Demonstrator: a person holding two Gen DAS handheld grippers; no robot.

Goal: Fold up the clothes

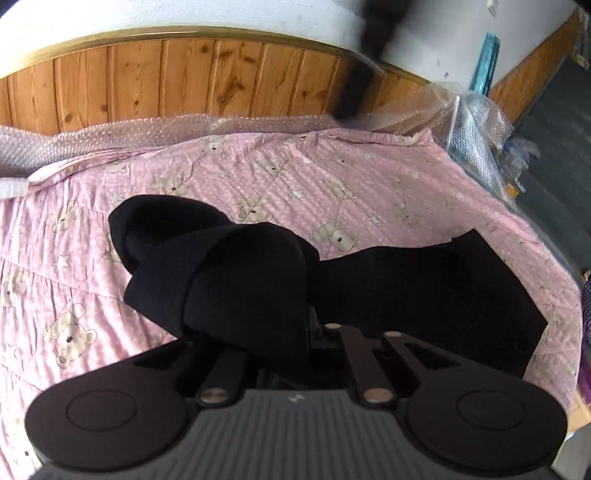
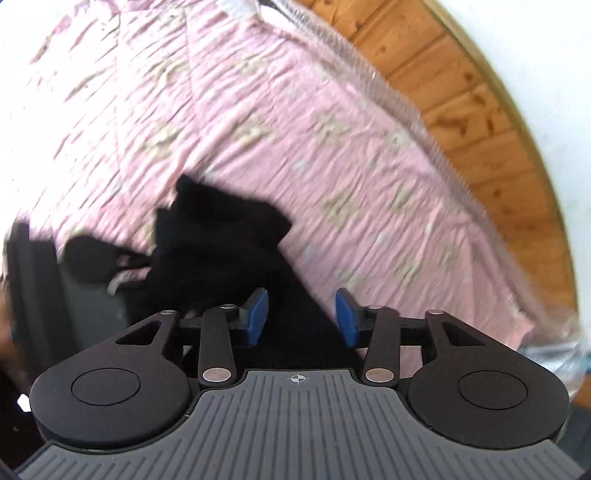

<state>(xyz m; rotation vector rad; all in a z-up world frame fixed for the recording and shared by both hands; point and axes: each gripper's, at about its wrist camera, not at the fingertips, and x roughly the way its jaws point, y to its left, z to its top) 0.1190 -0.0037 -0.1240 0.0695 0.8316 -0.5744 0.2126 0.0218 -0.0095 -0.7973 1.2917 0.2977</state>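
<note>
Left wrist: left gripper [image 1: 291, 332] jaws clamped on black garment [image 1: 236, 280] over pink quilt [image 1: 332, 184]; right gripper [image 2: 301, 317] jaws apart

A bed fills both views, covered by a pink quilt [image 1: 332, 184] printed with bears and stars. Bubble wrap [image 1: 110, 136] lies along its far edge, against a pine-plank wainscot [image 1: 184, 81] capped by a gold trim [image 1: 147, 33], with white wall [image 1: 184, 14] above. At the right, clear plastic wrap [image 1: 480, 125] is bunched beside a dark floor [image 1: 554, 147]. Daylight falls bright on the quilt's left part in the right wrist view
</note>
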